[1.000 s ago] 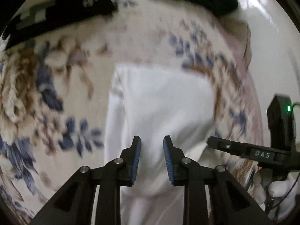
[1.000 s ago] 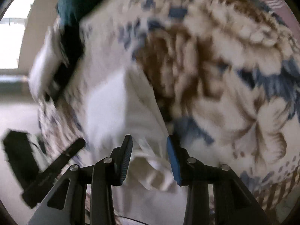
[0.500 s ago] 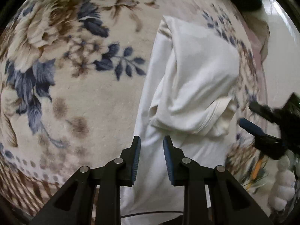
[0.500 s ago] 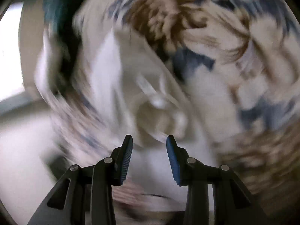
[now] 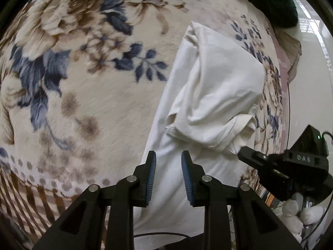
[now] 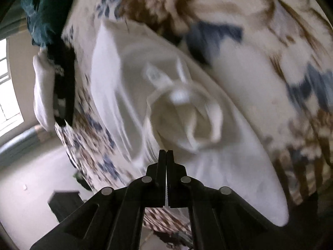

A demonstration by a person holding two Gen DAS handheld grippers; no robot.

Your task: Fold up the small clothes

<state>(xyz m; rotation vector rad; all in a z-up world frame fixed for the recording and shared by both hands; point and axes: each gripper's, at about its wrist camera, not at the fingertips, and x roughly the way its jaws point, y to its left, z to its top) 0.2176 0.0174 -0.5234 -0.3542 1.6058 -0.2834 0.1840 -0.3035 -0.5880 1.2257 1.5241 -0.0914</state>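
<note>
A cream plush blanket (image 5: 87,95) printed with brown and blue flowers covers the surface, and on it lies a partly folded white cotton shirt (image 5: 216,87), its collar end nearest the 2 tools. The left gripper (image 5: 168,174) hovers over the shirt's lower part, its blue pads a narrow gap apart and empty. The right gripper (image 6: 166,156) has just closed, its jaws meeting at the collar; whether cloth is pinched cannot be told.
</note>
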